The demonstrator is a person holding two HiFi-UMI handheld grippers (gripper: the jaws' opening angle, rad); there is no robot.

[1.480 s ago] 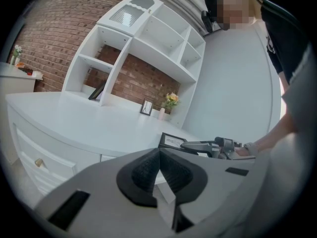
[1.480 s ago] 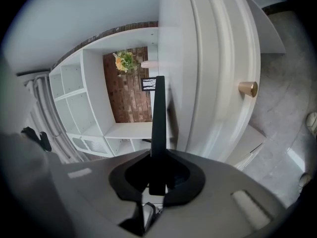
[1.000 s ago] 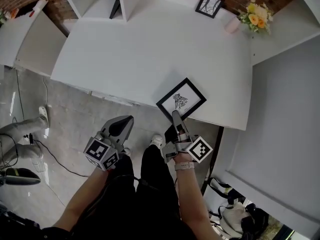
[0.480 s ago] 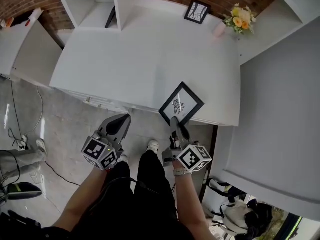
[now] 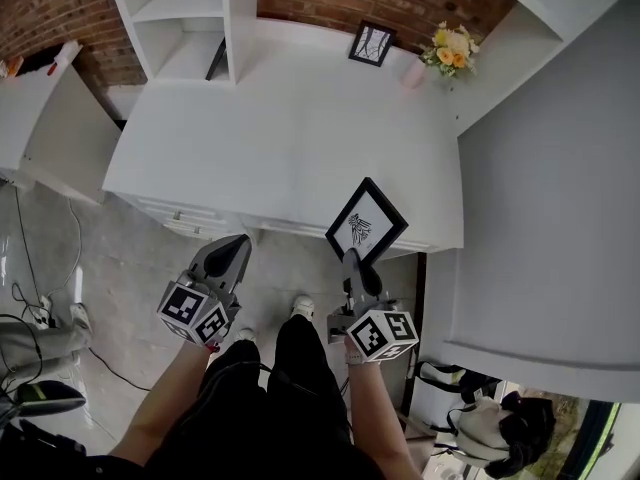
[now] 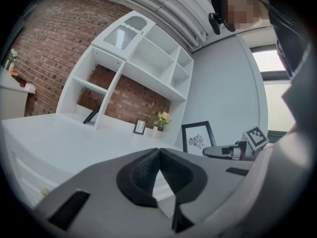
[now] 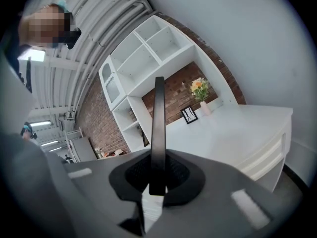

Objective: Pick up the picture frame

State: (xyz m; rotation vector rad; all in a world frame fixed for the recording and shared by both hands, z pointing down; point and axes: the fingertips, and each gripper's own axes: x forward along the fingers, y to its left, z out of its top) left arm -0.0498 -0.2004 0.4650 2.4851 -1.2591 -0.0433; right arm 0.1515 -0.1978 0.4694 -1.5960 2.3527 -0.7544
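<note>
A black picture frame (image 5: pixel 366 222) with a white mat and a small dark drawing is lifted off the white table (image 5: pixel 290 128), tilted, over the table's near right edge. My right gripper (image 5: pixel 352 260) is shut on its near corner; in the right gripper view the frame (image 7: pixel 158 128) shows edge-on as a dark bar between the pads. The frame (image 6: pixel 197 139) also appears upright in the left gripper view, with the right gripper (image 6: pixel 214 151) beside it. My left gripper (image 5: pixel 236 252) hangs in front of the table edge, jaws shut and empty (image 6: pixel 158 155).
A second small black frame (image 5: pixel 371 43) leans against the brick wall at the back, next to a pink vase of flowers (image 5: pixel 446 46). White shelving (image 5: pixel 190 8) stands back left with a dark frame (image 5: pixel 216 58) in it. A grey wall (image 5: pixel 550 198) runs along the right.
The right gripper rose with the picture frame and rolled, so the frame went from lying flat on the table edge to tilted in the air. The left gripper rose a little.
</note>
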